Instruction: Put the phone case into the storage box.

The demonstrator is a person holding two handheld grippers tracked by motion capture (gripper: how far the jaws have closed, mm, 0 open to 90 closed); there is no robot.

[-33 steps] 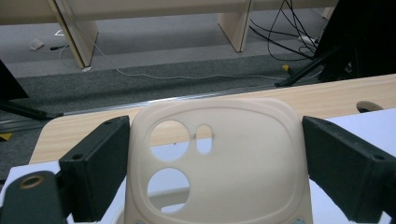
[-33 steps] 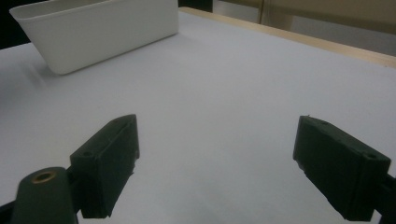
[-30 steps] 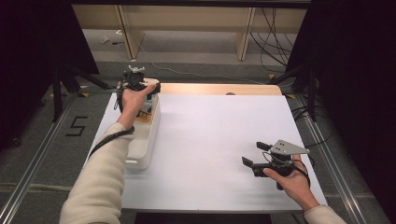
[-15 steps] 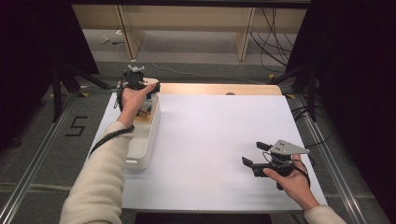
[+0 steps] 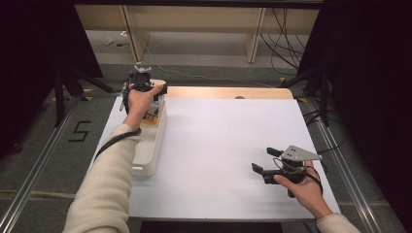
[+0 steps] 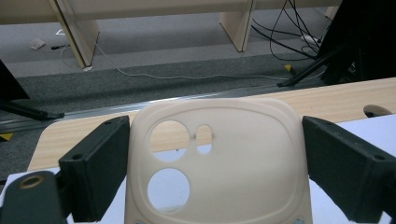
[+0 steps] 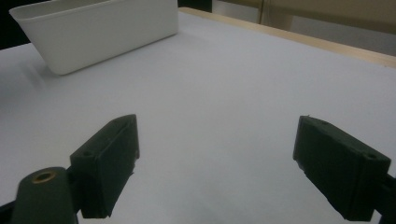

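Observation:
A cream plastic plate (image 6: pixel 233 163) with three round holes stands upright between the black jaws of my left gripper (image 6: pixel 215 172); both jaws press on its sides. In the high view, my left gripper (image 5: pixel 141 79) is held above the far end of a long white bin (image 5: pixel 148 150), pointing away towards the floor beyond the table. My right gripper (image 5: pixel 264 160) hovers low over the white tabletop (image 5: pixel 218 141) at the near right, open, with nothing between its jaws (image 7: pixel 215 158). The white bin (image 7: pixel 93 32) lies farther off in the right gripper view.
Brownish parts lie in the bin's far end (image 5: pixel 152 116), partly hidden by the hand. A wooden strip (image 5: pixel 223 92) runs along the table's far edge with a small dark knob (image 5: pixel 239 97) on it. Cables and wooden furniture legs are on the floor beyond.

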